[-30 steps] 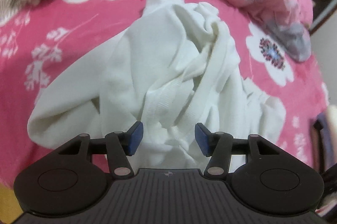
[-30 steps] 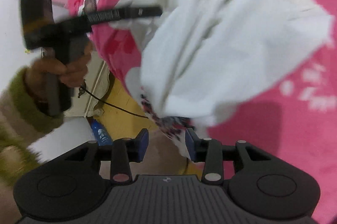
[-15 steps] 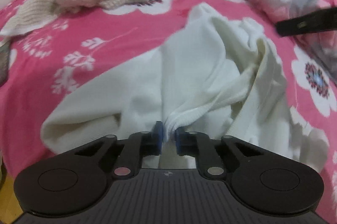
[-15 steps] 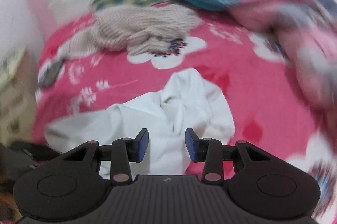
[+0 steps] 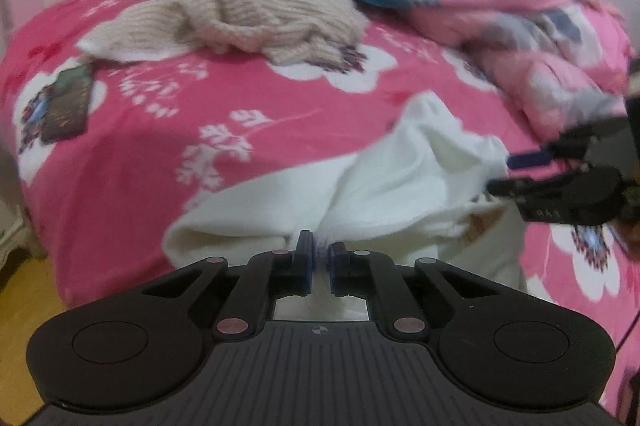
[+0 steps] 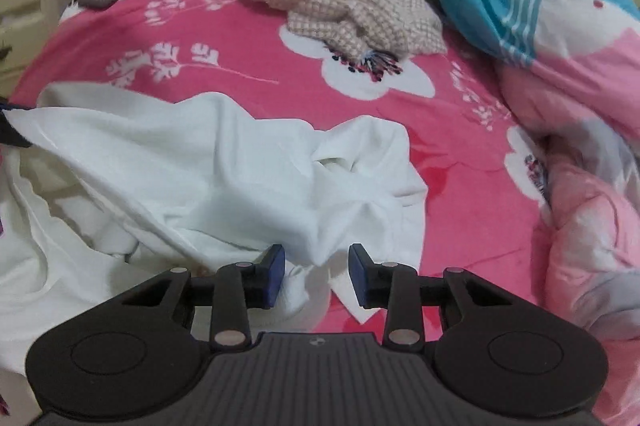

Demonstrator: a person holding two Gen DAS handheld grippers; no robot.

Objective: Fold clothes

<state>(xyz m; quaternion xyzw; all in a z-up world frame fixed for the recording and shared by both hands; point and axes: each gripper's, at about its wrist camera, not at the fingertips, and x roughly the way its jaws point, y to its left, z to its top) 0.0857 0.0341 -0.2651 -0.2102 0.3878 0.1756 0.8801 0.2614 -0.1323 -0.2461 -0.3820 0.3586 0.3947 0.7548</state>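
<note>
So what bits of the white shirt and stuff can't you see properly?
- White garment: its near end drops below the right wrist view, behind the gripper body.
- Pinched fold: hidden between the left gripper's jaws.
- Right gripper: blurred and cut off at the left wrist view's edge.

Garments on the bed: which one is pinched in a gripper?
The white garment, clamped by the left gripper; the beige knit sweater lies untouched further back.

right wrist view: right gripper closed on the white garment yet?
No: the right gripper stands open, its pads apart, with a fold of the white garment between them.
</note>
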